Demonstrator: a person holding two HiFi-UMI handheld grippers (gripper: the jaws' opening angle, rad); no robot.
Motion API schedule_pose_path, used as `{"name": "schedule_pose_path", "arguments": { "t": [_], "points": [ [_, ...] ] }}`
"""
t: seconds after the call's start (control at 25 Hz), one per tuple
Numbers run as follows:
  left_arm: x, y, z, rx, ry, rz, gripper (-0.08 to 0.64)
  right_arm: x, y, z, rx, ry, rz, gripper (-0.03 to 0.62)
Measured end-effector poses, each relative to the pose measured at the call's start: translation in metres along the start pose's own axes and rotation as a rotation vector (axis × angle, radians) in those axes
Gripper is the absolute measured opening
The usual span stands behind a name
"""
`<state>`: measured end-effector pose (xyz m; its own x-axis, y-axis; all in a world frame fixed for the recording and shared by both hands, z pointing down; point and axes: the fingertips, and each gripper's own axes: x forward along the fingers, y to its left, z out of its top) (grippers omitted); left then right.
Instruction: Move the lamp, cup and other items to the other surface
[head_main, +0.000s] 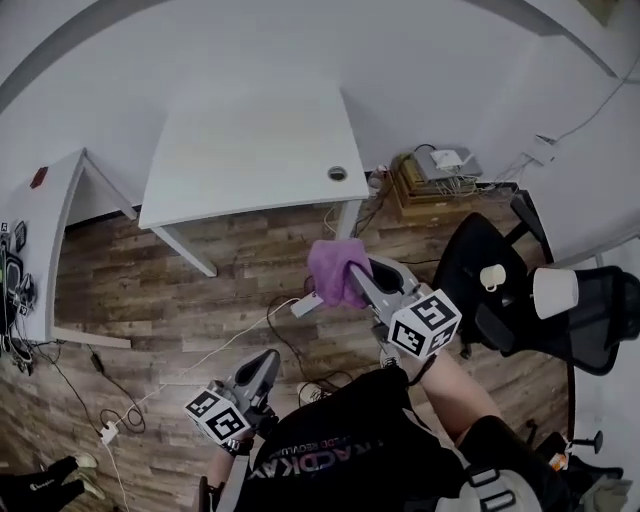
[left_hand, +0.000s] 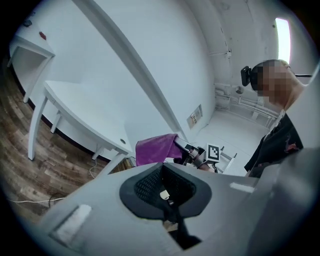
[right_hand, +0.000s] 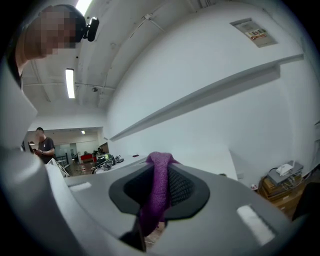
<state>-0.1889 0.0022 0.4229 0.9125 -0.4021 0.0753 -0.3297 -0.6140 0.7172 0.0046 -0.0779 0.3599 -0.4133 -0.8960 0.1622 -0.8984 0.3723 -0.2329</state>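
One purple cloth (head_main: 335, 272) hangs pinched in the jaws of the right gripper (head_main: 356, 274), likely for transfer to the table (head_main: 250, 150) ahead; the left gripper (head_main: 268, 362) has its jaws closed, empty.

Near the white desk (head_main: 250, 150), the purple cloth (head_main: 335, 272) conceals the tips of the right gripper (head_main: 350, 270); left of the desk, a side table (head_main: 45, 235) is cropped.

The cloth (head_main: 335, 268) in my grey right gripper (head_main: 356, 272) was purple. Its marker cube (head_main: 425, 322) bore black-and-white squares. The desk (head_main: 250, 150) was white, the plank floor (head_main: 200, 300) mottled brown, the office chair (head_main: 505, 320) black, the cup (head_main: 493, 277) white.
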Motion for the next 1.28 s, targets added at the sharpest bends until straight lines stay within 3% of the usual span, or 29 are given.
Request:
{"name": "schedule_pose_path", "arguments": {
  "t": [0.2,0.44,0.76,1.04,1.28],
  "points": [
    [0.058,-0.024,-0.01,0.008,0.12,-0.117,0.003,-0.066,-0.071,0.005,0.042,-0.02,-0.203,0.064],
    [0.125,-0.06,-0.048,0.005,0.24,-0.198,0.003,-0.156,-0.151,0.001,0.088,-0.047,-0.384,0.064],
    [0.216,-0.101,-0.098,-0.014,0.366,-0.22,0.003,-0.274,-0.276,-0.021,0.175,-0.045,-0.592,0.064],
    [0.289,-0.13,-0.144,-0.035,0.447,-0.202,0.003,-0.344,-0.374,-0.051,0.199,0.016,-0.682,0.064],
    [0.342,-0.15,-0.191,-0.071,0.496,-0.164,0.003,-0.367,-0.437,-0.107,0.213,0.168,-0.646,0.066]
  ]
}}
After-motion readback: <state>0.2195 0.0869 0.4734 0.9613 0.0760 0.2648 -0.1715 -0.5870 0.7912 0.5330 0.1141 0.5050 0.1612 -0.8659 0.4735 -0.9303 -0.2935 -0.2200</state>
